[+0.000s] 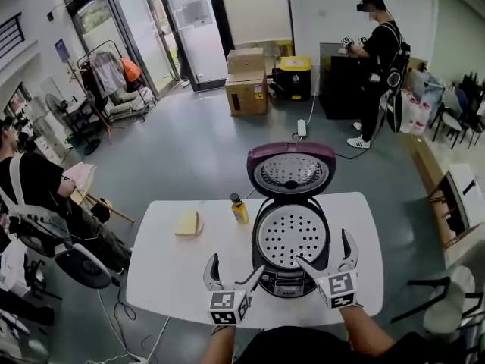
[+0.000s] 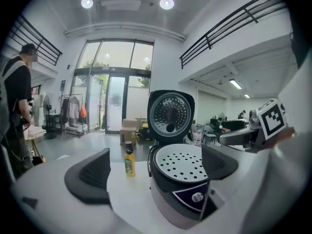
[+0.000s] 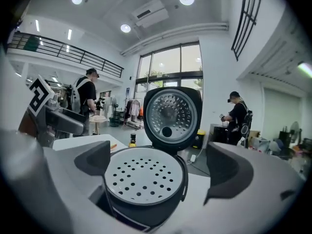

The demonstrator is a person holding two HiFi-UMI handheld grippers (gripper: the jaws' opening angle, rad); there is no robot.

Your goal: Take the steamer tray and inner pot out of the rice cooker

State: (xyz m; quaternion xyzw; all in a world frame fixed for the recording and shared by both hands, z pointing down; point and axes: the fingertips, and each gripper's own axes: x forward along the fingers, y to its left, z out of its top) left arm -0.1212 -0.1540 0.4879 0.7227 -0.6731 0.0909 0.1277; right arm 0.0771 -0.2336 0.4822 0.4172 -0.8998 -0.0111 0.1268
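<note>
The rice cooker (image 1: 292,275) stands on the white table (image 1: 167,279) with its purple lid (image 1: 291,170) swung up. A white perforated steamer tray (image 1: 290,236) sits in its mouth and hides the inner pot. My left gripper (image 1: 236,265) is open at the cooker's front left, its right jaw near the body. My right gripper (image 1: 324,249) is open at the front right, one jaw over the tray's edge. The left gripper view shows the tray (image 2: 183,162) between the open jaws of the left gripper (image 2: 156,172). In the right gripper view the tray (image 3: 141,174) lies between the open right gripper (image 3: 161,167).
A small yellow bottle (image 1: 239,209) stands left of the cooker, and a yellow sponge (image 1: 188,223) lies further left. A person (image 1: 30,184) sits at the left by a chair (image 1: 76,264). Another person (image 1: 377,67) stands far back. Cardboard boxes (image 1: 246,82) stand by the door.
</note>
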